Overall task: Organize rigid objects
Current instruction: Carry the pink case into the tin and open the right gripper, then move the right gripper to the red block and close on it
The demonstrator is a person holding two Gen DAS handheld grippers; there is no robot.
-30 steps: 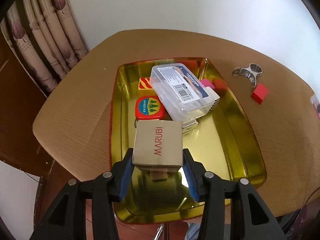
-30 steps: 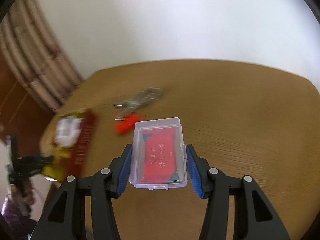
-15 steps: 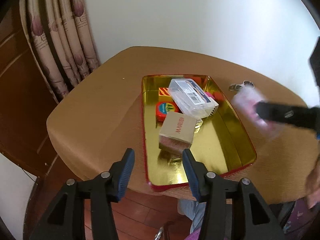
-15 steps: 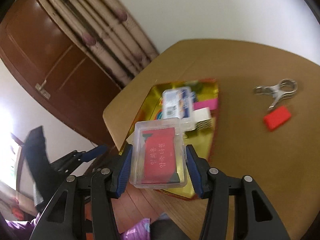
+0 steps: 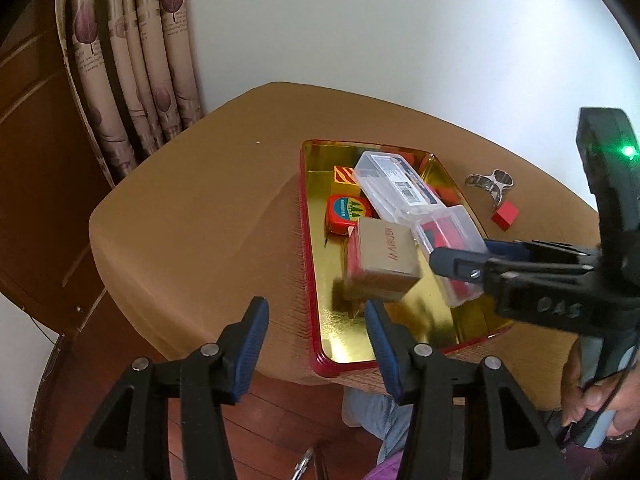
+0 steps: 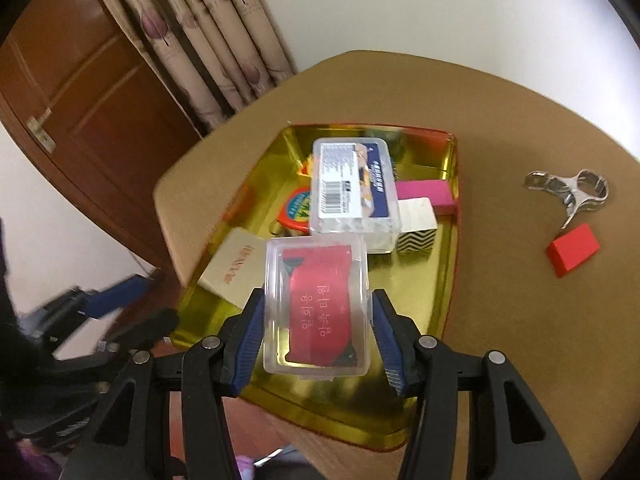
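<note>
Clear plastic case (image 6: 316,308) with red Korean-lettered insert, clamped between right tongs (image 6: 316,330).

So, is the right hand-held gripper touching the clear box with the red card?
Touching. In the right wrist view, both blue pads of the right hand-held gripper press on the sides of the clear box, holding it above the gold tray.

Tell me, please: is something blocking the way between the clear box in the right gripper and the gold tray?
Nothing visible: the clear box hangs over bare tray floor, beside the beige box.
</note>
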